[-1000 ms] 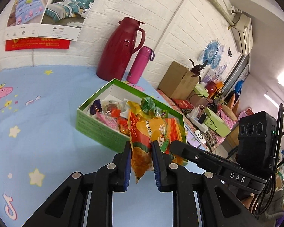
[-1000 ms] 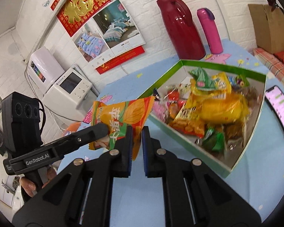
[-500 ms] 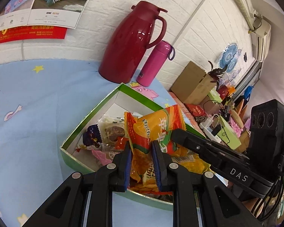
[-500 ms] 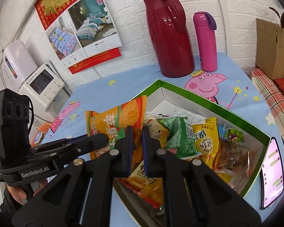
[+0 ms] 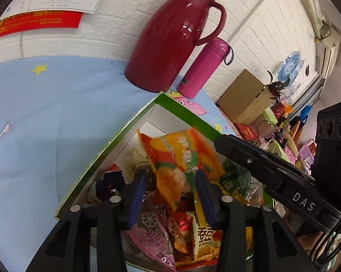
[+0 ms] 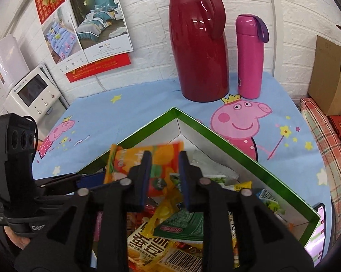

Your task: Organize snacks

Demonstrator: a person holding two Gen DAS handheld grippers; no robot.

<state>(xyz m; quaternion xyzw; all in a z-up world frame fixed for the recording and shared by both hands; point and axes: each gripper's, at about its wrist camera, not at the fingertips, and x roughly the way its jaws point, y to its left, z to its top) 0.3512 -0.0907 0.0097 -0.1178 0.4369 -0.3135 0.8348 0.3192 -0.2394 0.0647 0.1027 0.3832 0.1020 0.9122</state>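
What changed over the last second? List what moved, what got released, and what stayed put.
Both grippers carried the orange snack bag from beside the green box to over it, then opened: left gripper and right gripper have let go, and the blurred bag is dropping in. The red jug and pink bottle stayed put.

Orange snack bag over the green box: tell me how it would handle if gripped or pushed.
The orange snack bag looks like thin, creased film: probably floppy and light for its size. Its glossy skin may slip in a loose pinch. Puffed like a crisp packet, it likely crushes if squeezed hard.
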